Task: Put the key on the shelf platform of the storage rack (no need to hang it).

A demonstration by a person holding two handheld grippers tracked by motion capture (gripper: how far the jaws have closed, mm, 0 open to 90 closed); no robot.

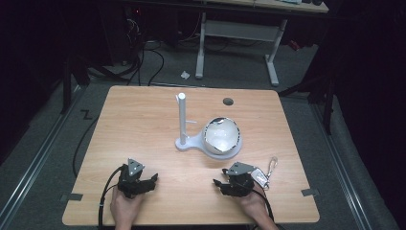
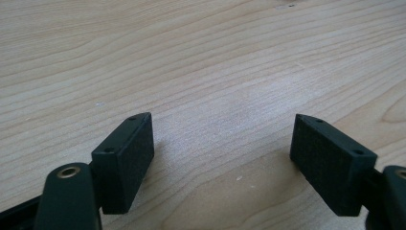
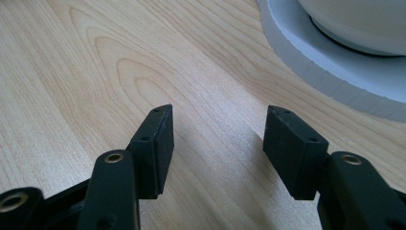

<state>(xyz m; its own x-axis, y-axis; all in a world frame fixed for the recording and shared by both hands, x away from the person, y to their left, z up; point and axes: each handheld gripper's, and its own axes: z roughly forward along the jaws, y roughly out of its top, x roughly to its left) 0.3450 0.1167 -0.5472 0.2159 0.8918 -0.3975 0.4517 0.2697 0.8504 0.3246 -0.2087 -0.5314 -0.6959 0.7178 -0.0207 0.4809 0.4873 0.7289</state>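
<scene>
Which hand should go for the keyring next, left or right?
Right. The right tool rests open just beside the keyring, at the table's near right. The left tool, also open, sits across the table with bare wood ahead.

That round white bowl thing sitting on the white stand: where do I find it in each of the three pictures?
High view: the white bowl sits right of the table's centre, on the round end of the white stand, beside its upright post.
Left gripper view: not in it; bare wooden table between the open jaws.
Right gripper view: top right corner, the bowl's underside above the stand's thick rim.
Shared landmark: the pale wood grain of the table.
</scene>
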